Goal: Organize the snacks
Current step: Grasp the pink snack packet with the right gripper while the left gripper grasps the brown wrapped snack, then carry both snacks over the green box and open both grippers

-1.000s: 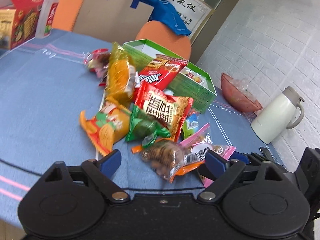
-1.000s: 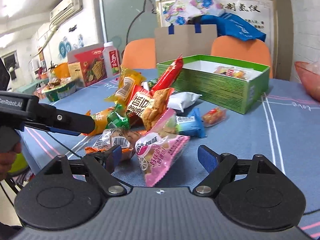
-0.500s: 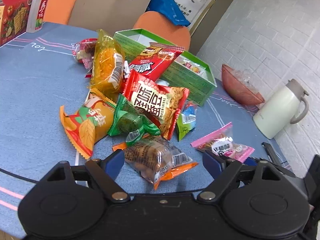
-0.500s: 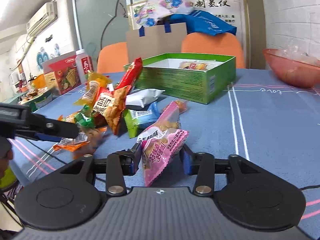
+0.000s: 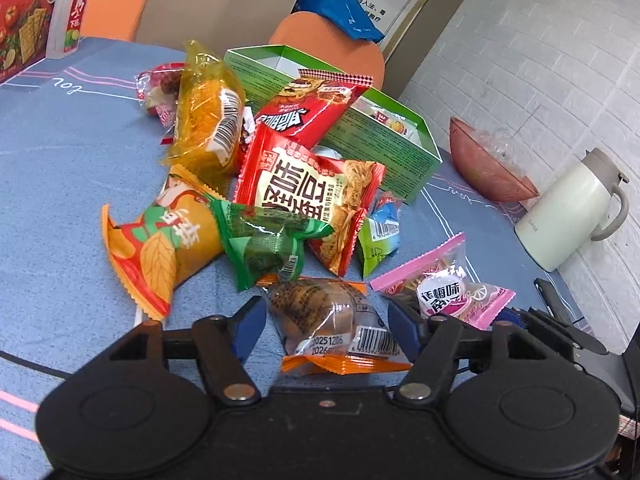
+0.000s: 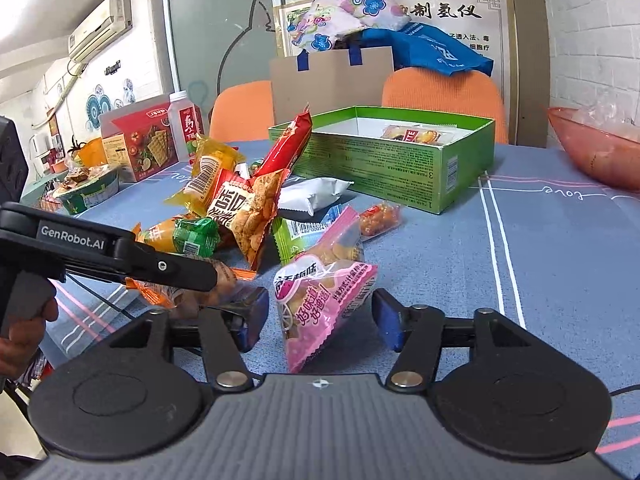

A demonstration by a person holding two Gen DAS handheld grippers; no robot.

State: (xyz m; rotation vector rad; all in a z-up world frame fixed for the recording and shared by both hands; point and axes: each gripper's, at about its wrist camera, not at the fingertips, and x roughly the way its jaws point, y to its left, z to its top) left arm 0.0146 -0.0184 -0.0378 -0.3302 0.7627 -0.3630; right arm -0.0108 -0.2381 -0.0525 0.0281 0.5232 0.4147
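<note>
Blue table (image 5: 60,168); both grippers (image 5: 326,322) (image 6: 316,316) apart; kettle (image 5: 568,212) only in left view.

About eleven snack packets lie loose on the table: one yellow packet (image 5: 208,120), two large red packets (image 5: 308,112) (image 5: 308,196), one orange packet (image 5: 160,240), one green packet (image 5: 264,244), one clear orange-edged packet (image 5: 332,320), one pink packet (image 6: 324,288), one green-and-blue packet (image 5: 380,236), one white packet (image 6: 312,194), one small clear packet (image 6: 380,216), and one reddish packet (image 5: 160,88) behind the yellow one. One green box (image 6: 384,168) holds at least one more packet (image 6: 420,134). Around them stand one bottle (image 6: 185,124), one red carton (image 6: 140,140), one pink bowl (image 6: 600,152), one white jug (image 5: 572,208) and two orange chairs (image 6: 240,112) (image 6: 444,92).
</note>
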